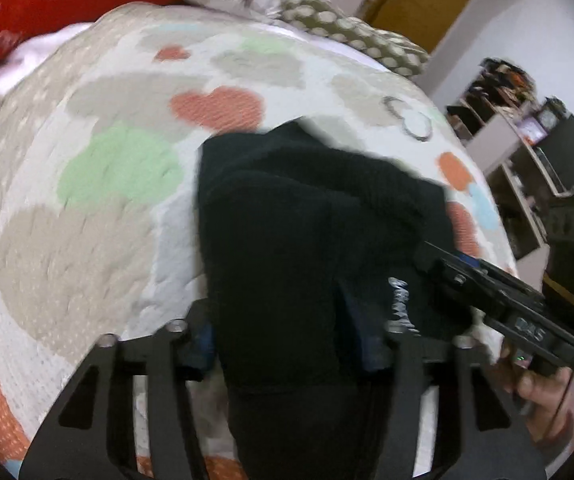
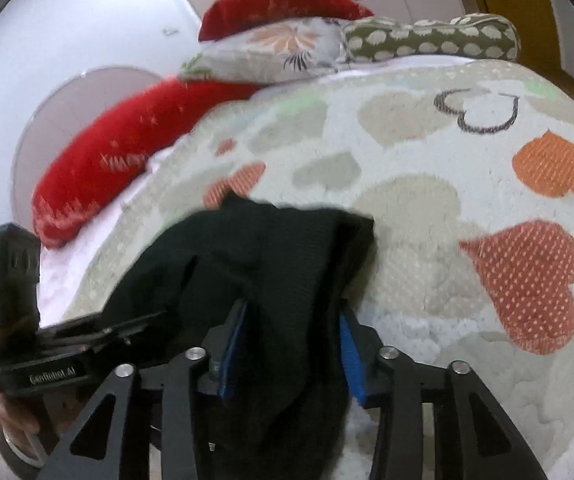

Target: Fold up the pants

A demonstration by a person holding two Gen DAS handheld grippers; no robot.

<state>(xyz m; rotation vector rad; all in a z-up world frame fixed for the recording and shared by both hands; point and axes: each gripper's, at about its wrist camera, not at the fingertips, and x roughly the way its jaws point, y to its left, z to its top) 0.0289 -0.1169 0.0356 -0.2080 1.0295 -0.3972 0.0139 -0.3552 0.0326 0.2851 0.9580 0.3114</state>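
Note:
Black pants (image 1: 307, 208) lie bunched on a bedspread with hearts (image 1: 87, 240). A band of the fabric runs up between the blue pads (image 1: 203, 344) of my left gripper (image 1: 285, 340), which is shut on it. In the right wrist view the pants (image 2: 247, 248) likewise pass between the blue pads (image 2: 349, 356) of my right gripper (image 2: 291, 356), and the cloth fills the gap there. The two grippers sit side by side on the same edge of the pants. The right gripper (image 1: 487, 292) shows at the right of the left wrist view, and the left gripper (image 2: 99, 332) at the left of the right wrist view.
Red pillows (image 2: 99, 168), a floral pillow (image 2: 287, 44) and an olive dotted pillow (image 2: 427, 40) line the far side of the bedspread (image 2: 427, 208). A shelf unit (image 1: 499, 152) stands past the bed's right edge. A person's hand (image 1: 539, 396) holds the right gripper.

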